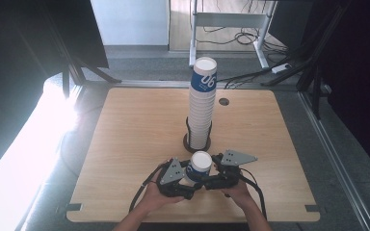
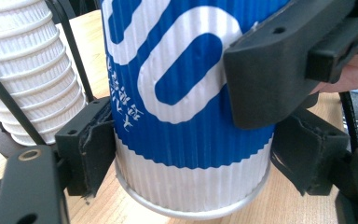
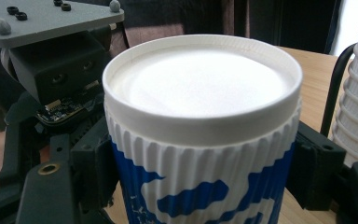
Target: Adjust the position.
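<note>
My left gripper [image 1: 187,179] is clamped tight on the cup [image 1: 200,166], near its lower end. My right gripper [image 1: 211,178] brackets the rim end, its jaws slightly apart; whether they touch it I can't tell.

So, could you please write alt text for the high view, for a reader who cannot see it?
A person's two hands hold the left gripper and right gripper around a blue and white paper cup standing upside down near the front edge of a wooden table. Behind it a tall stack of cups rises from a black holder.
</note>
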Motion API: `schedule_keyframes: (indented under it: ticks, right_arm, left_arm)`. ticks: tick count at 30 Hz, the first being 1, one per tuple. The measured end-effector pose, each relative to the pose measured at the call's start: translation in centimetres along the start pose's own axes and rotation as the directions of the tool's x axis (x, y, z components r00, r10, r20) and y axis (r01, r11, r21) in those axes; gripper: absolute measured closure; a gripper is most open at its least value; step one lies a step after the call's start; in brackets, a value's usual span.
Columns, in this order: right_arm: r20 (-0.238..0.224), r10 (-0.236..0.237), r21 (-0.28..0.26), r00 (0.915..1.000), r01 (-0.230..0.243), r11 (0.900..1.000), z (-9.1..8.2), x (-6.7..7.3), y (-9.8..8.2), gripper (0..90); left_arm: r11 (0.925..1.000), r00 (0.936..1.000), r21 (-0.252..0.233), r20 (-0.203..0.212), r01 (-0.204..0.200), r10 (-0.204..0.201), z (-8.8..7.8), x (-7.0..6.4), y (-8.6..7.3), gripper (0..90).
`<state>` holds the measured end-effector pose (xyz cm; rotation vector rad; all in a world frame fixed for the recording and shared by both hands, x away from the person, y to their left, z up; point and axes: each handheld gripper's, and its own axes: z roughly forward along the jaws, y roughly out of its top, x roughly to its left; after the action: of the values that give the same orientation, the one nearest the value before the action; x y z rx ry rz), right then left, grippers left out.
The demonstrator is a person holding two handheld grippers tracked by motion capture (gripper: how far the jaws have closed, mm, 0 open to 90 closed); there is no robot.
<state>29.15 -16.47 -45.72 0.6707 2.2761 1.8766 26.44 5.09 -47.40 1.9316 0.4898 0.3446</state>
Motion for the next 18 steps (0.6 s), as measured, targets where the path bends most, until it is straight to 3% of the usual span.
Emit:
schedule_keyframes:
  ticks: [13,18]
  right_arm:
    - [0.018,0.031,-0.019,0.9994,-0.03,0.999,-0.7,-0.3,0.3,17.8]
    - [0.02,0.032,-0.033,0.9993,-0.031,0.999,-1.4,-0.4,0.6,16.7]
  left_arm:
    - [0.9974,0.9979,0.05,-0.038,-0.051,0.053,0.1,0.1,-0.3,20.0]
    - [0.9938,0.9944,0.082,-0.069,-0.075,0.081,0.0,0.3,-0.5,20.1]
